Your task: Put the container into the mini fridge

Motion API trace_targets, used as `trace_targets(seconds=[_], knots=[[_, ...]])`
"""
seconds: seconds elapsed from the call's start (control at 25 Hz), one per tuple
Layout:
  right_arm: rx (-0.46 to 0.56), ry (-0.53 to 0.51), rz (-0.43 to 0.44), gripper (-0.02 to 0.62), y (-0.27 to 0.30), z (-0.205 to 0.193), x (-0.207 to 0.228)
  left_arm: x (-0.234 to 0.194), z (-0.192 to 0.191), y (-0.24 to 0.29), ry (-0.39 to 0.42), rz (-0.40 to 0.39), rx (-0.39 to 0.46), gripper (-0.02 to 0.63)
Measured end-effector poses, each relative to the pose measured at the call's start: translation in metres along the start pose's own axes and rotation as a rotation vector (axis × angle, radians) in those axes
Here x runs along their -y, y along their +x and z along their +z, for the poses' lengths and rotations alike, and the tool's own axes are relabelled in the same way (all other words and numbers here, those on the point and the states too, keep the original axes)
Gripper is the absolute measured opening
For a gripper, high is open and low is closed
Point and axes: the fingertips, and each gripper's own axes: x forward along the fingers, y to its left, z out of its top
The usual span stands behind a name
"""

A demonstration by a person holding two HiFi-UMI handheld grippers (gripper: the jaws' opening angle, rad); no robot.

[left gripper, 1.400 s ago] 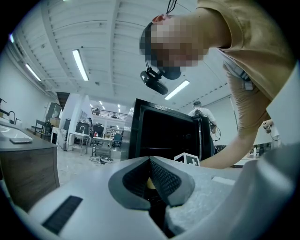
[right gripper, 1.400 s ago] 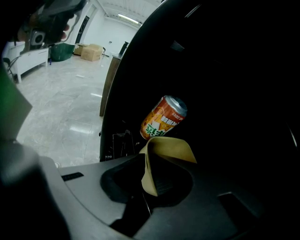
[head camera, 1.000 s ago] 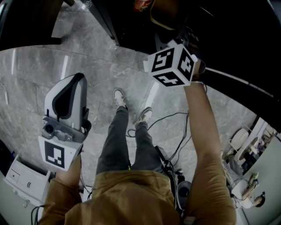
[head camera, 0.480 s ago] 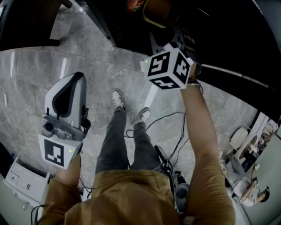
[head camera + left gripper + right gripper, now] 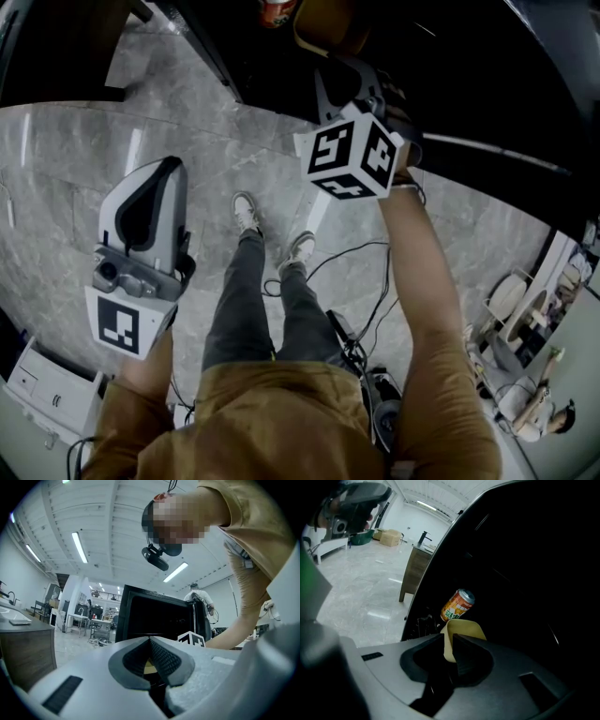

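While the right gripper's (image 5: 449, 644) jaws were closing on the tan container's (image 5: 466, 629) rim inside the mini fridge (image 5: 525, 550), a thin pinch risked tipping it against the orange can (image 5: 458, 604); the left gripper's (image 5: 150, 641) jaws sat together, empty.

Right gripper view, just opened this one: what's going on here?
A person reaches the right claw into the dark mini fridge. Its jaws are closing with the rim of a yellow container between them, in front of an orange can inside. The left claw is shut and empty, held over the floor.
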Motion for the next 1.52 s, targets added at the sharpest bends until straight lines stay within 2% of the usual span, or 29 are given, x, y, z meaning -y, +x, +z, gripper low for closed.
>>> trace_targets(seconds=[0.4, 1.24, 1.52], knots=[[0.002, 0.011, 0.003, 0.017, -0.028, 0.002, -0.005, 0.011, 0.011, -0.007, 0.004, 0.005, 0.014, 0.0], [0.011, 0.045, -0.016, 0.006, -0.076, 0.016, -0.027, 0.017, 0.03, -0.034, 0.014, 0.023, 0.051, 0.0], [0.02, 0.091, -0.041, 0.006, -0.101, 0.018, -0.029, 0.027, 0.042, -0.042, 0.029, 0.011, 0.059, 0.0]])
